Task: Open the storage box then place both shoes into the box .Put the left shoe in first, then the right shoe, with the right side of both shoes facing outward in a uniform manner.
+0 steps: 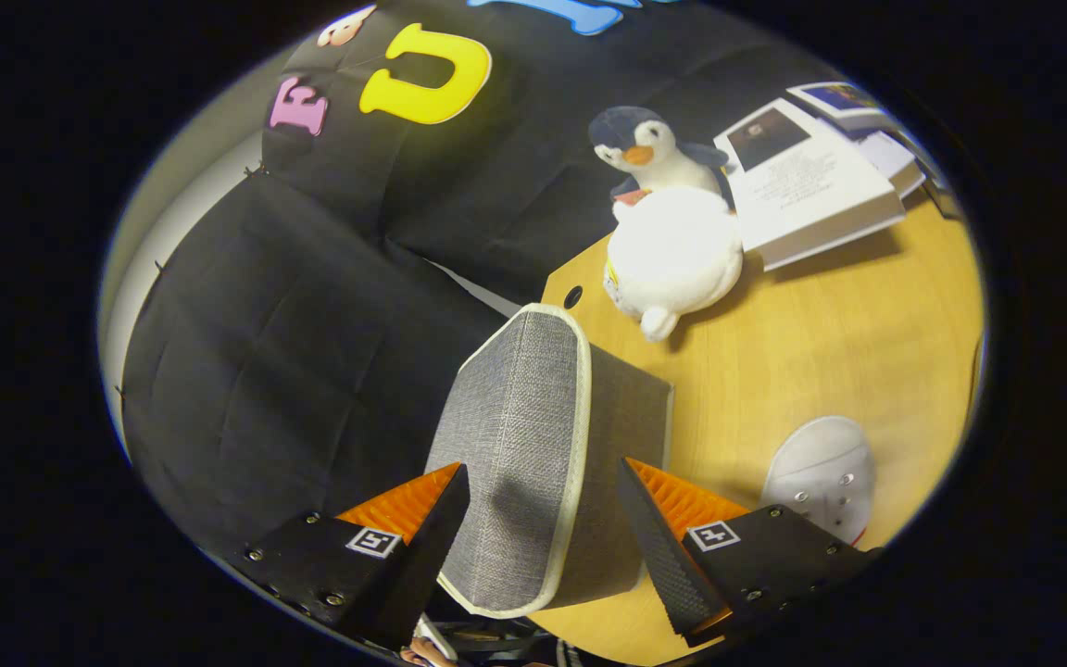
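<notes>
Gripper [543, 519] fingers stand spread on either side of the grey fabric storage box [533, 445], and I cannot tell whether either one touches its cloth; I see the box tilted, one pale-edged panel facing me, sitting on the wooden table [830, 343]; a white shoe [825, 472] lies on the table just beside the right finger; beyond the box a plush penguin [668, 232] stands, and beside it a stack of books [811, 185] rests near the table's far corner.
</notes>
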The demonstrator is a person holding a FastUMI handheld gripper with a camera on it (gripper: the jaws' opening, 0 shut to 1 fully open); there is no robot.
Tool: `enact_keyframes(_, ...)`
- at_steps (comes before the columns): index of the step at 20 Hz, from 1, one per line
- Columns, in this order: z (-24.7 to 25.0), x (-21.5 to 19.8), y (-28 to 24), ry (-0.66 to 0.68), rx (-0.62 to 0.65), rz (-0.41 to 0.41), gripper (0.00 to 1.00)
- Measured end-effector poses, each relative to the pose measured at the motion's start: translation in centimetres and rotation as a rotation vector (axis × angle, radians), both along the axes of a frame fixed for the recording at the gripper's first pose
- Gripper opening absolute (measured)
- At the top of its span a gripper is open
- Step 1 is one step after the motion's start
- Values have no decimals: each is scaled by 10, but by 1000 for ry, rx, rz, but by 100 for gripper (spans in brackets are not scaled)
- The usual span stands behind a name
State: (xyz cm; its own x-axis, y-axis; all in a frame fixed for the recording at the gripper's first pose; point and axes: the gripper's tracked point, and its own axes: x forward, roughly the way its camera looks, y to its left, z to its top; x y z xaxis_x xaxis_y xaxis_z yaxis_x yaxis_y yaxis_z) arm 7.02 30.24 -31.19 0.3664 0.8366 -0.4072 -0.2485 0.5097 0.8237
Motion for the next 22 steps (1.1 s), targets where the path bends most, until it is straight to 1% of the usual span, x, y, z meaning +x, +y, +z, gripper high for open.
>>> enact_keyframes(3, -16, -3, 6, 59, 19, 14, 97)
enact_keyframes(5, -14, -4, 12, 96, 53, 3, 96)
enact_keyframes(8, -6, -6, 16, 121, 72, 14, 94)
enact_keyframes(9, -5, -6, 22, 133, 83, 17, 87)
enact_keyframes(10, 1, -8, 19, 140, 82, 21, 70)
enact_keyframes(11, 5, -7, 19, 135, 86, 40, 66)
enact_keyframes(12, 5, -5, 16, 116, 65, 53, 66)
enact_keyframes(13, -4, 1, 26, 105, 43, 16, 66)
enact_keyframes(14, 9, 9, 12, 123, 56, 0, 29)
enact_keyframes(16, 21, 7, 13, 138, 74, 7, 9)
enact_keyframes(19, 35, 1, 14, 106, 31, 44, 9)
enact_keyframes(22, 61, -2, 24, 64, 31, 73, 10)
